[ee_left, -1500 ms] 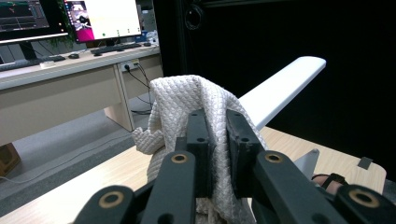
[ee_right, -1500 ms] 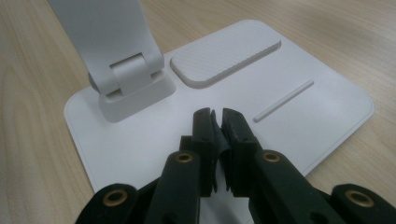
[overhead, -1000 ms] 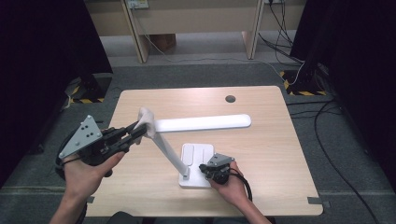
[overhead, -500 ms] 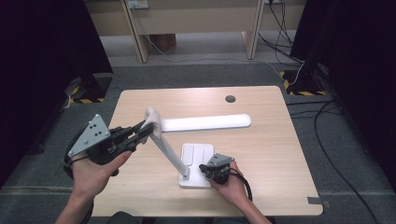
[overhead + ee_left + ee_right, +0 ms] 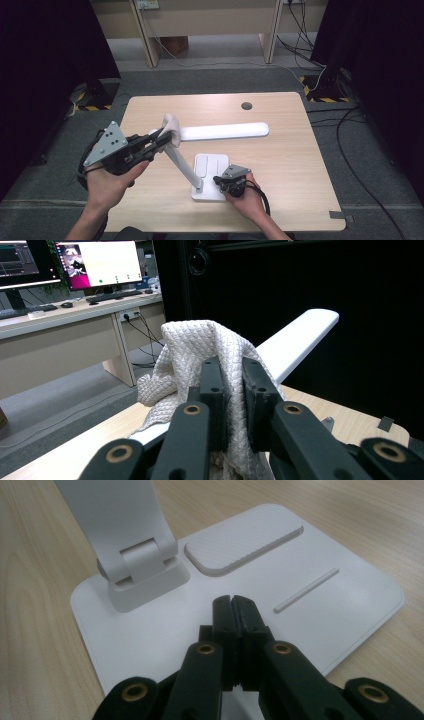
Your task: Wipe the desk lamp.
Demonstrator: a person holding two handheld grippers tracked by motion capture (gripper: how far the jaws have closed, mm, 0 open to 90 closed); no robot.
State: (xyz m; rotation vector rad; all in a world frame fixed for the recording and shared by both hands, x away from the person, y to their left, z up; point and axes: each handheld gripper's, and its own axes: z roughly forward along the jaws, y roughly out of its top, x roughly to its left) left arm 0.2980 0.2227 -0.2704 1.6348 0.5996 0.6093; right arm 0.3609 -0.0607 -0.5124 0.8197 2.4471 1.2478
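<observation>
**One cloth, one lamp, two grippers**

The lamp head (image 5: 222,131) is lying level, its long axis running across the table (image 5: 280,165) from the hinge toward the right. The left gripper (image 5: 161,136) is pinching one white cloth (image 5: 192,347) against the head's hinge end. The right gripper (image 5: 233,601) (jaws pressed together, empty) is resting on the lamp base (image 5: 350,600)

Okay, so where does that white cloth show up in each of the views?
High view: the cloth sits left of centre, at the lamp's elbow, pinched by the left tool.
Left gripper view: centre, bunched around the jaws.
Right gripper view: the cloth is not in this picture.
Shared landmark: the white desk lamp, with its base in the right gripper view.
</observation>
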